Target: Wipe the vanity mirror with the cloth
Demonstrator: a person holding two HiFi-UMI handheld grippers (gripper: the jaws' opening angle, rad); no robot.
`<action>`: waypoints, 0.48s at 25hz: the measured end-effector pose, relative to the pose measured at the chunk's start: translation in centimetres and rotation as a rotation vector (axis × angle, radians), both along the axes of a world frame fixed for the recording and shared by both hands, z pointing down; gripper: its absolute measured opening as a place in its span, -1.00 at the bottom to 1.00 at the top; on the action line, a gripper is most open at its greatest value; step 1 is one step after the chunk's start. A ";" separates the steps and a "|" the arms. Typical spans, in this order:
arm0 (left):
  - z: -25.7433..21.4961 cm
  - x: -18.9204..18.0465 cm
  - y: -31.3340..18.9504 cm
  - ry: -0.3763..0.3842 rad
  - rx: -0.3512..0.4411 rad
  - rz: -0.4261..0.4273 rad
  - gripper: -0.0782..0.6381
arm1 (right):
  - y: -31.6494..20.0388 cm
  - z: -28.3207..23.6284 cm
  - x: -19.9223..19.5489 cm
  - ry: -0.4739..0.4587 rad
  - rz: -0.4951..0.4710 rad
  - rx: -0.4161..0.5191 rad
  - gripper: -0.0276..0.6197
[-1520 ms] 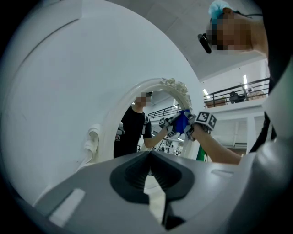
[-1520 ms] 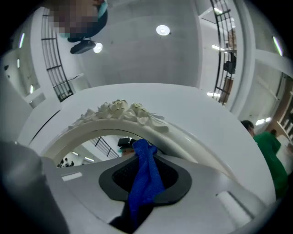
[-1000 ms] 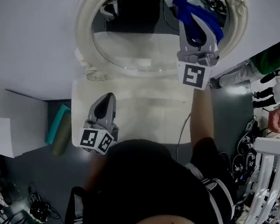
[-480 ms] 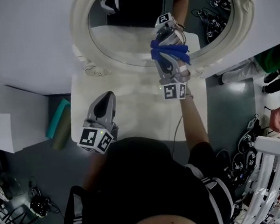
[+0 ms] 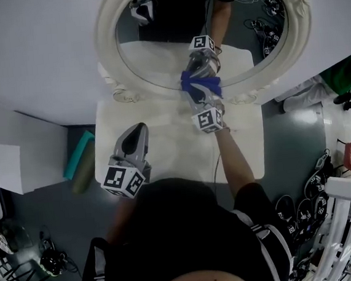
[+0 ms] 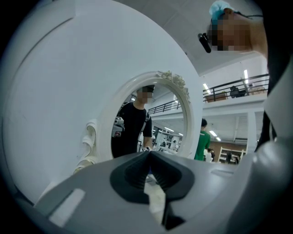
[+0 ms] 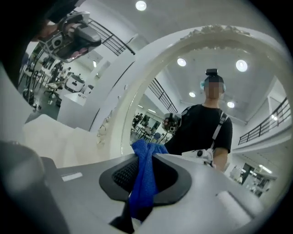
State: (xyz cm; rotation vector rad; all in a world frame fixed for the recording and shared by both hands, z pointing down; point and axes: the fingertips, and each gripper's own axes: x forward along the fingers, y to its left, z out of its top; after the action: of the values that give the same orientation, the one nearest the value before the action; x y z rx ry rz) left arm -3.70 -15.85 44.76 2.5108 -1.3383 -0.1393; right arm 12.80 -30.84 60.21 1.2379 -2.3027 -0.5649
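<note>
- Right claw (image 5: 202, 88) is pinching the blue cloth (image 5: 190, 80), holding it against the vanity mirror (image 5: 149, 59) directly ahead of its tips.
- Left claw (image 5: 139, 130) is hovering over the surface (image 5: 176, 152), jaws pressed together, empty.

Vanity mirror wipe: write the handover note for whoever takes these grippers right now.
Right gripper: shut on the blue cloth, which looks pressed to the bottom of the mirror glass, near its middle.
Left gripper: shut, nothing in it, held over the white table, away from the mirror.
Done: the cloth is gripped and at the glass. How much has been wiped cannot be told.
Left: sweep the cloth across the rest of the glass, up to the frame.
</note>
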 end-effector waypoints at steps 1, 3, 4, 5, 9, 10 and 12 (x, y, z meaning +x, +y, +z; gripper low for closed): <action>0.0 -0.2 0.2 0.000 0.000 -0.005 -0.75 | 0.0 0.6 -0.2 -0.030 0.001 -0.032 -0.73; 0.0 -0.7 0.5 0.000 0.003 -0.017 -0.75 | -0.2 1.5 -0.7 -0.090 0.006 -0.084 -0.73; -0.1 -1.0 0.7 -0.001 0.004 -0.023 -0.75 | -0.3 1.9 -0.9 -0.124 0.011 -0.104 -0.73; -0.2 -1.3 0.8 -0.002 0.005 -0.028 -0.75 | -0.4 2.2 -1.0 -0.162 0.020 -0.125 -0.73; -0.1 -2.7 1.4 -0.004 0.000 -0.053 -0.75 | -0.6 2.5 -2.5 -0.304 0.031 -0.217 -0.73; -0.1 -3.1 1.6 -0.003 -0.002 -0.058 -0.75 | -0.7 2.6 -3.7 -0.337 0.008 -0.246 -0.73; -0.1 -3.8 2.0 -0.002 -0.003 -0.066 -0.75 | -0.8 1.8 -6.6 -0.472 -0.063 -0.308 -0.73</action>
State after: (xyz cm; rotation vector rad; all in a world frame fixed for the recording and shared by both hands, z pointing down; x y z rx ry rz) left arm -7.47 -13.89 44.68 2.4662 -1.4213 -0.1486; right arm 6.22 -31.63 61.98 1.2465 -2.6872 0.0828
